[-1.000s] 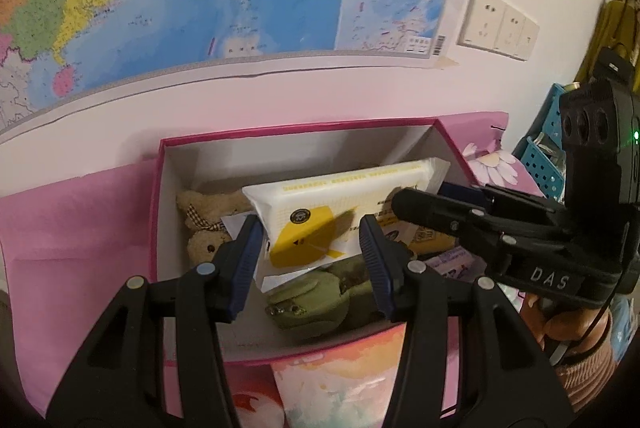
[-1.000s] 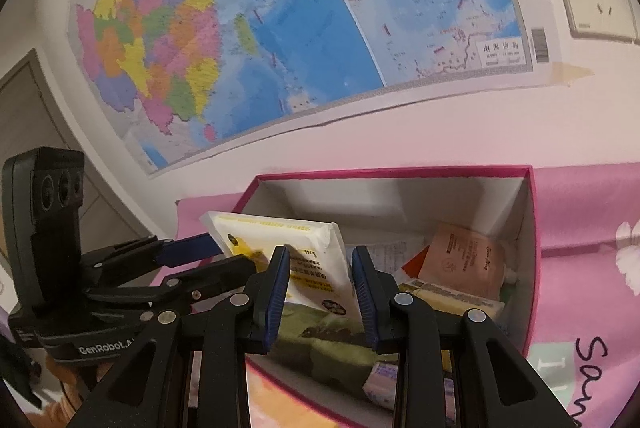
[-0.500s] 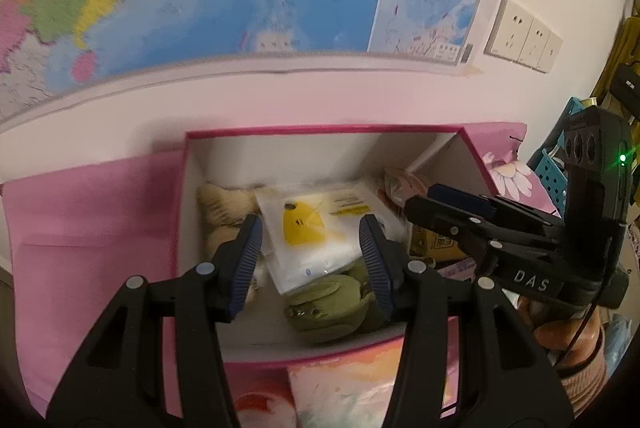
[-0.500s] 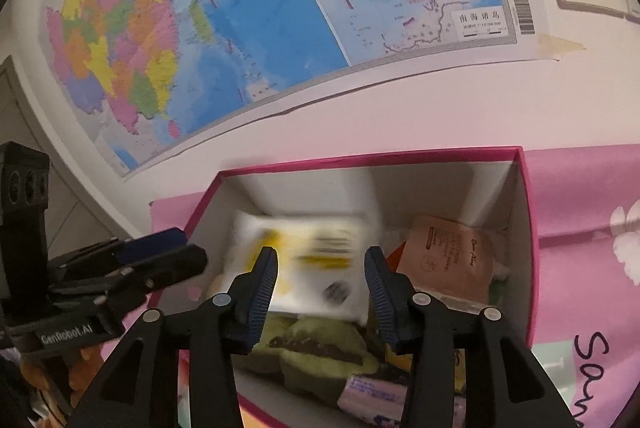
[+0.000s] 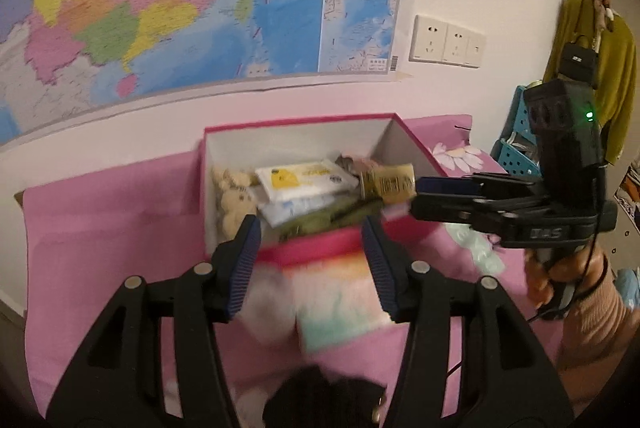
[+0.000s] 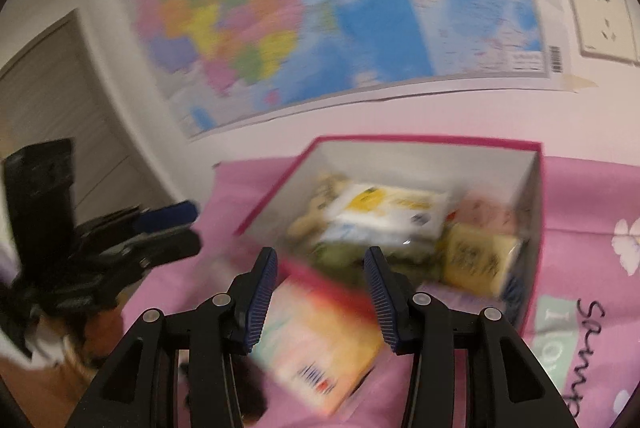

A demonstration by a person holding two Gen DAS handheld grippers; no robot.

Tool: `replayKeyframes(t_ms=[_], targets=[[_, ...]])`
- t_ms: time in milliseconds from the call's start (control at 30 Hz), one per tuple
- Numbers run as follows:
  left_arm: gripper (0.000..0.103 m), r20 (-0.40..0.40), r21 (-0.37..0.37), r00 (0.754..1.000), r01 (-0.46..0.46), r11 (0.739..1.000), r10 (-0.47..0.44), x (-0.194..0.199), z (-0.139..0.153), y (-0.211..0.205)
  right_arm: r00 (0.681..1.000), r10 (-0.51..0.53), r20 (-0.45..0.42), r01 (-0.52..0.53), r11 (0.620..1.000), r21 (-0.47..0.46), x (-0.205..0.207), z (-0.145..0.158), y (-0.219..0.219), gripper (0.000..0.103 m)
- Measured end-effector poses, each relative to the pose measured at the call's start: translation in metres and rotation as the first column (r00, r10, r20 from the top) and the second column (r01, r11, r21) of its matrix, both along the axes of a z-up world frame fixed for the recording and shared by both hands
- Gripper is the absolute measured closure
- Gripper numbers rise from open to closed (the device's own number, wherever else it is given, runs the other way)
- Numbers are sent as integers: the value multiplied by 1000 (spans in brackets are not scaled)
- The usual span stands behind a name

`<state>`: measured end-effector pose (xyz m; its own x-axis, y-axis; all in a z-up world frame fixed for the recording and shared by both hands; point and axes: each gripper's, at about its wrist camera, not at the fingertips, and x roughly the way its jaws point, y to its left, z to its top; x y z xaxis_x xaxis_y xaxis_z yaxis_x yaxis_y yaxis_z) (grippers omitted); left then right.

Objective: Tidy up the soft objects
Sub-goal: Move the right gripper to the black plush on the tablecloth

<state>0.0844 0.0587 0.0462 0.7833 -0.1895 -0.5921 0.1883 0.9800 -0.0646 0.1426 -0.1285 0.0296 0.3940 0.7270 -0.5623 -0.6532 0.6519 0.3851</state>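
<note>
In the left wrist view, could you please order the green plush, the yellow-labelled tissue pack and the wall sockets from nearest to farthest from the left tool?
1. Green plush, at the box's front.
2. Yellow-labelled tissue pack, mid-box.
3. Wall sockets, up on the wall, right.

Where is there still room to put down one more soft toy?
The box is crowded: wipes pack, cream bear, green plush and yellow packet fill its floor. Bare pink cloth lies left of the box, up to the wall. Right of the box, the right gripper hangs.
</note>
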Motion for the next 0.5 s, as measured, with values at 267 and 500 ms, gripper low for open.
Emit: replayKeyframes(t_ms=[267,500], targets=[[46,-144,-11,988,-51,999,49,-39,-53,19,987,141,-78,-145,989,-37,-56,-33,23,56],[46,-239,8,968,-84,996,84,-57,-89,19,960,155,-231,-169,985,-42,-70,-86,42,51]])
